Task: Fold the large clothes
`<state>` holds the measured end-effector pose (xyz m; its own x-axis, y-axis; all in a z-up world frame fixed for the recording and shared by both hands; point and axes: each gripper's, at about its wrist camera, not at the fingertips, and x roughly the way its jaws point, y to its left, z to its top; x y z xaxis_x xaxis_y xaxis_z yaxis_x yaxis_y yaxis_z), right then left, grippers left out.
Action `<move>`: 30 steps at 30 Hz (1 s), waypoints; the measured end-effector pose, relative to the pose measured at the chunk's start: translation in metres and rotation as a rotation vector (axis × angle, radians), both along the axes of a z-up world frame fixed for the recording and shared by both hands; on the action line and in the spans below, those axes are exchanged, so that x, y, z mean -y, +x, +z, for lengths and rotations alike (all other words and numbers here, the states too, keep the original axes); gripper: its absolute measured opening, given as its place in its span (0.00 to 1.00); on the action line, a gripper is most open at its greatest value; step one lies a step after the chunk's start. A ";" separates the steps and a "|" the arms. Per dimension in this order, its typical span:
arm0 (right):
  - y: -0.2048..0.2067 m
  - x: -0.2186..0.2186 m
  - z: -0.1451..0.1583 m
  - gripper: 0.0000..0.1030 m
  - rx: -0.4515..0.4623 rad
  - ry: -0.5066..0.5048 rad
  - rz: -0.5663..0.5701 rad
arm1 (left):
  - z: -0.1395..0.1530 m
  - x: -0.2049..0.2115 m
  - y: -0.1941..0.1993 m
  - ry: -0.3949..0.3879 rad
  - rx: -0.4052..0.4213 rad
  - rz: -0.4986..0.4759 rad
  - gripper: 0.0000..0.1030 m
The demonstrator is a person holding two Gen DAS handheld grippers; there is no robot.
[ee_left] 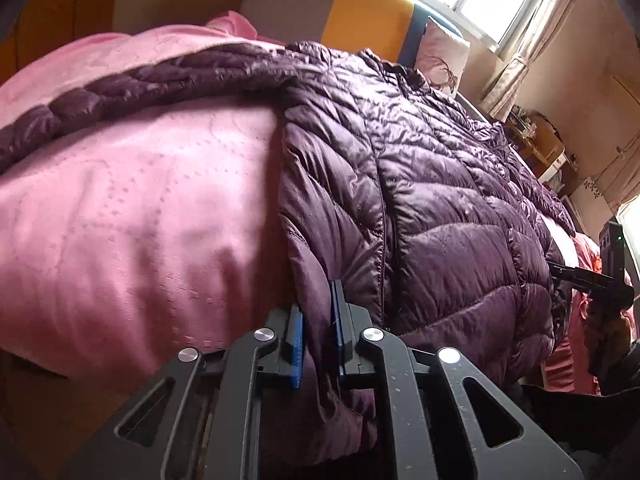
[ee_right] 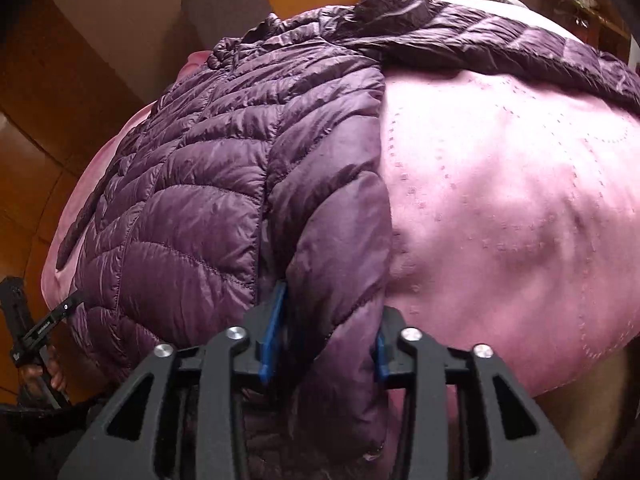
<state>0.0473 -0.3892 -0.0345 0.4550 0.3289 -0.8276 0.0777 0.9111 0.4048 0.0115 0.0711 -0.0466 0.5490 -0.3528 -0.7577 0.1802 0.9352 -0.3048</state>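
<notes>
So I'm sitting here with the purple puffer jacket [ee_left: 420, 184] lying spread flat on the bed's pink quilt [ee_left: 132, 208], sleeves stretching out to either side. That layout is making the fold easy to set up, since the hem is sitting right at the near edge where both claws can get at it.

The left claw [ee_left: 318, 340] is pinching the thin hem fabric at its corner; its blue pads [ee_left: 296, 346] are sitting close together with cloth squeezed between them. The right claw [ee_right: 326, 346] is straddling the fatter, padded corner on the other side, and the jaws are standing wider because there's more stuffing in there. I'd call it clamped on the jacket, though I'm less sure how firm that bite is.

I'm reading this as grabbing both bottom corners so the hem can go up toward the collar in one go. Slippery shell fabric, so I'm guessing the puffy side is the one likelier to slide out.
</notes>
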 end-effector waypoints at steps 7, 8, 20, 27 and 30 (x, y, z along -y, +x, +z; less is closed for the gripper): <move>0.004 0.050 0.018 0.48 0.087 0.073 -0.168 | 0.046 -0.007 0.028 -0.008 0.163 0.079 0.61; 0.005 0.061 0.019 0.48 0.098 0.085 -0.203 | 0.050 -0.002 0.038 -0.008 0.174 0.070 0.61; 0.038 0.239 0.009 0.44 0.156 0.170 -0.805 | 0.020 0.090 0.097 0.039 0.142 -0.073 0.61; 0.046 0.337 -0.002 0.52 0.147 0.211 -1.098 | -0.005 0.095 0.102 0.067 0.092 -0.064 0.61; 0.042 0.365 -0.005 0.51 0.147 0.227 -1.176 | -0.008 0.098 0.100 0.087 0.098 -0.062 0.61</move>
